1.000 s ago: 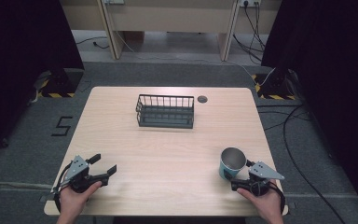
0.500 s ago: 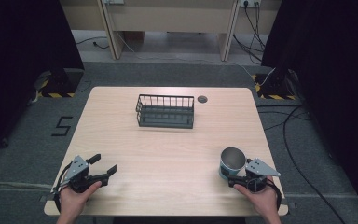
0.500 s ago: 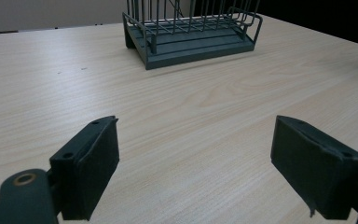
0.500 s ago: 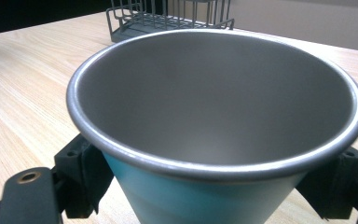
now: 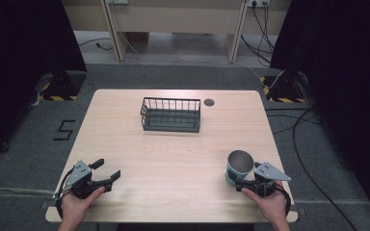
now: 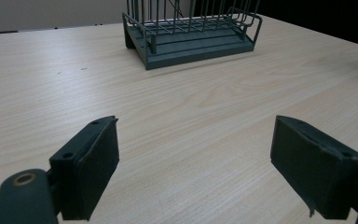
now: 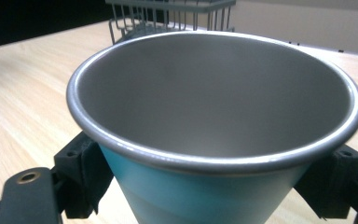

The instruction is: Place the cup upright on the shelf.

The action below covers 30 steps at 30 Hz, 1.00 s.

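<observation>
teal cup (image 5: 238,167) clamped in right hand-held gripper (image 5: 244,182).

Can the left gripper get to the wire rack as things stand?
Probably yes. The left gripper has its jaws open and empty, and bare table lies between it and the wire rack.

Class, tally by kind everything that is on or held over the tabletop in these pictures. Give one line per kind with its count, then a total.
Cups: 1, the teal cup with a metal inside, between the right tool's jaws
Wire baskets: 1, the dark wire basket
Hand-held tools: 2, the right tool and the left tool
Round dark discs set in the table: 1, the disc
Total: 5
</observation>
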Motion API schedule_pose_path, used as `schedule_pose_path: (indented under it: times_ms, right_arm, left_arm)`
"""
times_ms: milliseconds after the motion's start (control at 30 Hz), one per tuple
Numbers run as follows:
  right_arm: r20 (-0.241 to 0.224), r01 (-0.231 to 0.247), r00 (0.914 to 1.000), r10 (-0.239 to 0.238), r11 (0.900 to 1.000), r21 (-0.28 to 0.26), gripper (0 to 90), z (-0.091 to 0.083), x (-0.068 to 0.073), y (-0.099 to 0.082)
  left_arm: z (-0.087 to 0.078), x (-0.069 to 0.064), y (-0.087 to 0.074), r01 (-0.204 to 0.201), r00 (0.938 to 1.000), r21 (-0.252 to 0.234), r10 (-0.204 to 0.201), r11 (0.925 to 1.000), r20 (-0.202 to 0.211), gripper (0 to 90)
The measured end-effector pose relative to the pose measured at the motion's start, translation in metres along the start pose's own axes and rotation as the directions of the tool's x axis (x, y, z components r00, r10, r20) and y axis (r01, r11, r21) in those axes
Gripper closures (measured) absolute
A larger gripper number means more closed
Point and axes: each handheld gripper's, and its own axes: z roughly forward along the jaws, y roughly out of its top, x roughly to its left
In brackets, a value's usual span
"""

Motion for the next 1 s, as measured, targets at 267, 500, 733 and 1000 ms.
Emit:
schedule_pose_path:
  times_ms: [267, 500, 733, 1000]
  right_arm:
    - [0.0, -0.011, 0.9999, 0.011, 0.9992, -0.038, 17.2, 0.003, 0.0, 0.015]
    - [0.004, -0.008, 1.0, 0.008, 0.998, -0.062, 17.3, 0.008, 0.001, 0.029]
    - [0.004, -0.006, 1.0, 0.007, 0.9964, -0.084, 17.2, 0.015, 0.004, 0.038]
    - [-0.001, 0.006, 1.0, -0.007, 0.9958, -0.091, 17.2, 0.024, 0.008, 0.047]
  left_arm:
    - [0.0, 0.0, 0.0, 0.004, 1.0, -0.003, -0.004, 1.0, 0.001, 14.9]
    - [0.0, 0.0, 0.0, 0.006, 1.0, -0.003, -0.006, 1.0, 0.004, 15.0]
    - [0.0, 0.0, 0.0, 0.006, 1.0, -0.003, -0.006, 1.0, 0.005, 15.0]
    - [0.0, 0.0, 0.0, 0.007, 1.0, -0.003, -0.007, 1.0, 0.006, 15.0]
